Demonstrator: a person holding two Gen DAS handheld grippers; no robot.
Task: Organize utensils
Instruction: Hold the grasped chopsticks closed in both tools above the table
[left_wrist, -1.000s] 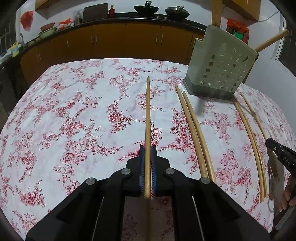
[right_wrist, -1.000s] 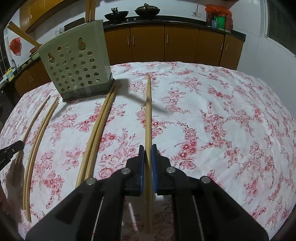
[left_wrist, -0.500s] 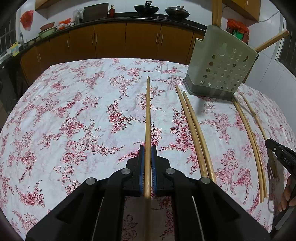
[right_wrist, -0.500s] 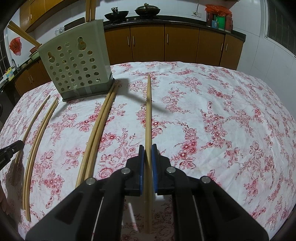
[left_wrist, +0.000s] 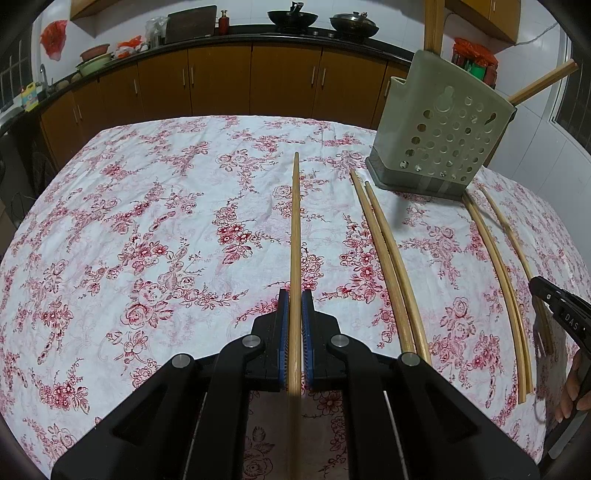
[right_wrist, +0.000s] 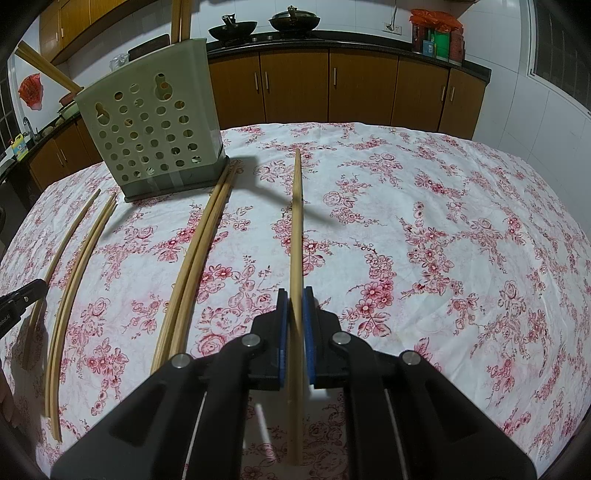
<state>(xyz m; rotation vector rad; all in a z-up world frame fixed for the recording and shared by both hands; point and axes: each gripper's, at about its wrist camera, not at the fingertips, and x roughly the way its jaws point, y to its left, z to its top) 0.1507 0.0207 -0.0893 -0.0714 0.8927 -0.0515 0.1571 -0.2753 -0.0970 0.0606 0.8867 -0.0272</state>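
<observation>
Left wrist view: we find left gripper (left_wrist: 295, 314) and right gripper (right_wrist: 295, 314) each pinching 1 chopstick (left_wrist: 296, 236); next, carry to holder (left_wrist: 439, 140)

White tablecloth (left_wrist: 147, 221) blooming with red-pink roses, tan chopsticks (left_wrist: 388, 266) across it, a sage-green holder (left_wrist: 439, 147) dotted with round holes, brown cabinets (right_wrist: 362, 88) behind

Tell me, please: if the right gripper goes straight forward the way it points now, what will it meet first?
Probably only the floral tablecloth. The right gripper, shut on a chopstick, points along cloth with nothing lying on it; the utensil holder stands off to the left. How high it is held is unclear.
</observation>
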